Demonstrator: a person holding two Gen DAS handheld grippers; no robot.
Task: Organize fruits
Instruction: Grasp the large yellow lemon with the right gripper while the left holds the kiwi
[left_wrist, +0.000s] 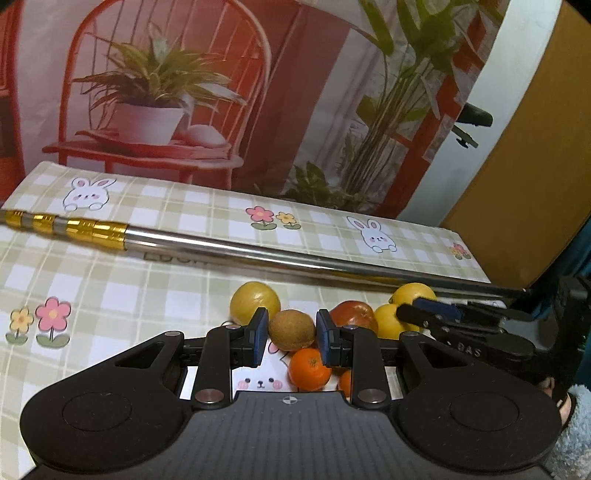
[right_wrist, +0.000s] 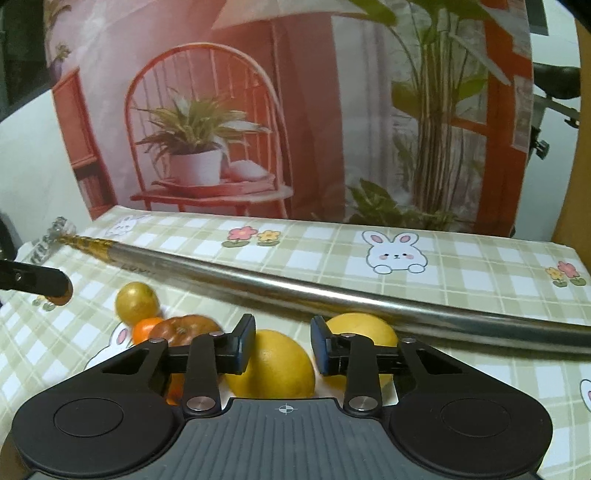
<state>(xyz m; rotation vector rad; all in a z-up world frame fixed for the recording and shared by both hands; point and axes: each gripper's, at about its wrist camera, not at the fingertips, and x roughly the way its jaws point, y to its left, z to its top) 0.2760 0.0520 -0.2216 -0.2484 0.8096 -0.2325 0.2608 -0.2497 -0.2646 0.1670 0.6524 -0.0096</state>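
Two blue pads of left gripper spread wide around kiwi, not quite touching. Right gripper likewise parted, flanking near lemon, gripping nothing. Second lemon just beyond, beside steel pole. Tomato, mandarin, round yellow fruit clustered near kiwi on checked tablecloth.
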